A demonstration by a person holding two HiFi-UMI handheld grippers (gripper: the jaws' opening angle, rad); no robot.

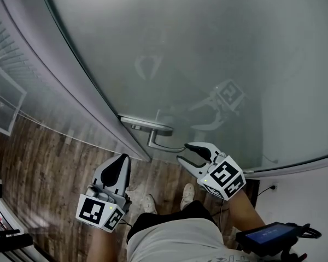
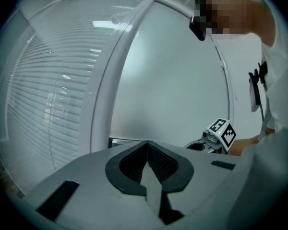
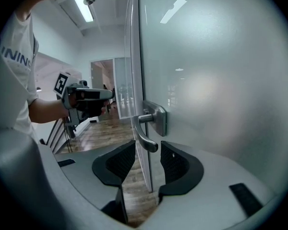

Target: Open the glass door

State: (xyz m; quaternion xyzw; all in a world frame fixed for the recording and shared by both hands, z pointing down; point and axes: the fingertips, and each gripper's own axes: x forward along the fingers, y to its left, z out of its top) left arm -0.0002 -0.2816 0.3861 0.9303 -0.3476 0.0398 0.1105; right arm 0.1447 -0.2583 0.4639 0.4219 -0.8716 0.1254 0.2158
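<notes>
The frosted glass door (image 1: 208, 53) fills most of the head view. Its metal lever handle (image 1: 159, 137) sits near the door's edge. My right gripper (image 1: 186, 153) is open, and the lever's free end lies between the jaw tips without either pad pressing on it. The right gripper view shows the handle (image 3: 145, 131) curving down to the mouth of my right gripper (image 3: 148, 148). My left gripper (image 1: 122, 161) is shut and holds nothing; it hangs to the left of the handle, clear of the door. In its own view the left gripper (image 2: 148, 150) has its pads together.
A glass panel with blinds (image 1: 8, 86) and a grey frame (image 1: 71, 81) stand left of the door. Wooden floor (image 1: 49, 173) lies below, with the person's shoes (image 1: 148, 203). A screen device (image 1: 269, 237) is at bottom right. A tripod (image 3: 57, 128) stands beyond the door's edge.
</notes>
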